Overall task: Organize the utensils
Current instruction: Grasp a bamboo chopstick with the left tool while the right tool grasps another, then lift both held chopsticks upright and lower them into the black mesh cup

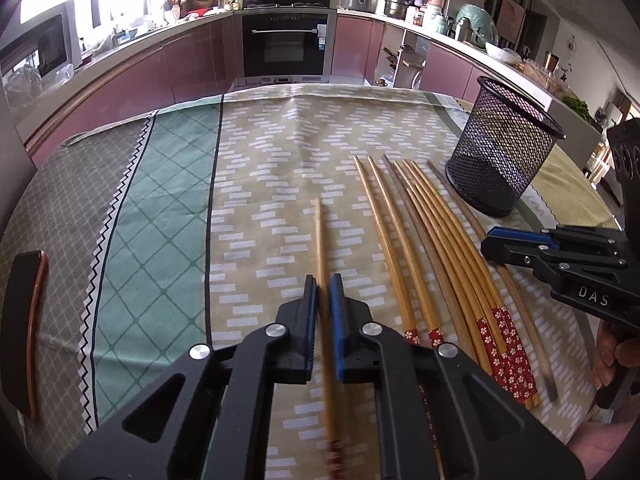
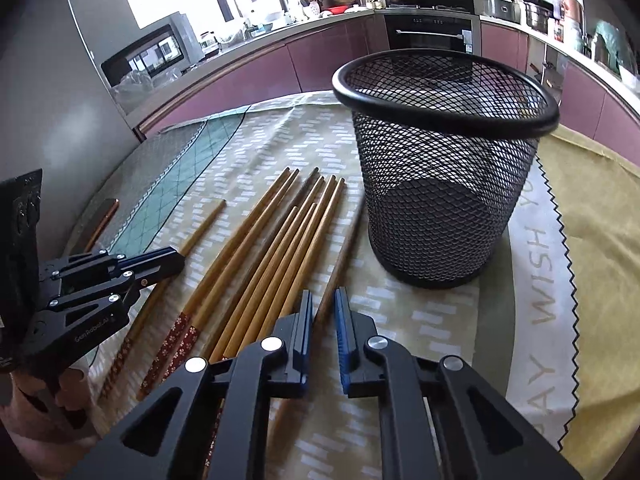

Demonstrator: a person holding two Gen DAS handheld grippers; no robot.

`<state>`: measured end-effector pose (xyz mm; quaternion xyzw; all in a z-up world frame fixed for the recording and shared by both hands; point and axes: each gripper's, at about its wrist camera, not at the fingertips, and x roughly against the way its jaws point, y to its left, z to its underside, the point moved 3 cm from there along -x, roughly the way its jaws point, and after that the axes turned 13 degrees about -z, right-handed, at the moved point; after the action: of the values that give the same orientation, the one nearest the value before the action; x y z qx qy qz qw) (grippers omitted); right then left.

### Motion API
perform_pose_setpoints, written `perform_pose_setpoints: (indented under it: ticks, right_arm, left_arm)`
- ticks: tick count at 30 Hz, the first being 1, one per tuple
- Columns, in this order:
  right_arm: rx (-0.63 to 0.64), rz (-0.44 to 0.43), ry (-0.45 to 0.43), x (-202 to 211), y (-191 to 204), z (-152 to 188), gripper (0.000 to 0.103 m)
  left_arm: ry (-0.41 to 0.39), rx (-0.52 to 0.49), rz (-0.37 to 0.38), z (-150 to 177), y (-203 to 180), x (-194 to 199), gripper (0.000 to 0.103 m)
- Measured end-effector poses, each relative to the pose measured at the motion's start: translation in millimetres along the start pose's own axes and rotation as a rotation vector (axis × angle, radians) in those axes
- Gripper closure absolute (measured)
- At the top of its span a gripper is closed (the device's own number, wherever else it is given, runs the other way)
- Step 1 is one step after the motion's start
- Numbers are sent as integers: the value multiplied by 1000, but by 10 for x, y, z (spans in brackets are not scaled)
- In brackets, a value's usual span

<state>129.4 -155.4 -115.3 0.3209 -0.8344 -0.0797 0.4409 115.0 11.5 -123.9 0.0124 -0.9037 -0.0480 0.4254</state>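
Note:
My left gripper [image 1: 324, 280] is shut on a single wooden chopstick [image 1: 319, 236] that points forward over the tablecloth; it also shows in the right wrist view [image 2: 202, 226] with the left gripper [image 2: 176, 258]. Several wooden chopsticks [image 1: 432, 248] with red flowered ends lie side by side to its right, also in the right wrist view [image 2: 272, 248]. A black mesh cup [image 1: 504, 148] stands upright beyond them, empty [image 2: 440, 160]. My right gripper [image 2: 323, 300] hovers over the rightmost chopstick [image 2: 340, 264], jaws nearly closed with nothing between them; it shows in the left wrist view [image 1: 490, 242].
A patterned tablecloth [image 1: 160, 184] covers the table. A dark phone-like object [image 1: 24, 332] lies at the left edge. Kitchen counters and an oven [image 1: 286, 44] stand beyond the table's far edge.

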Motion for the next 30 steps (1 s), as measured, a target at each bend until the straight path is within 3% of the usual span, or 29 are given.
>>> perform_pose_setpoints:
  ticks: [5, 10, 22, 30]
  right_arm:
    - [14, -37, -36, 141, 46, -4, 97]
    - [53, -96, -83, 375, 156, -20, 97]
    - [115, -155, -271, 1052, 226, -200, 97]
    - [166, -169, -368, 1386, 205, -499, 98]
  left_arm:
    - [-18, 12, 27, -15, 25, 109, 96]
    - [-58, 17, 110, -108, 11, 362, 96]
    - [-219, 19, 303, -496, -77, 1096, 96]
    - [-348, 56, 377, -890, -107, 1472, 96]
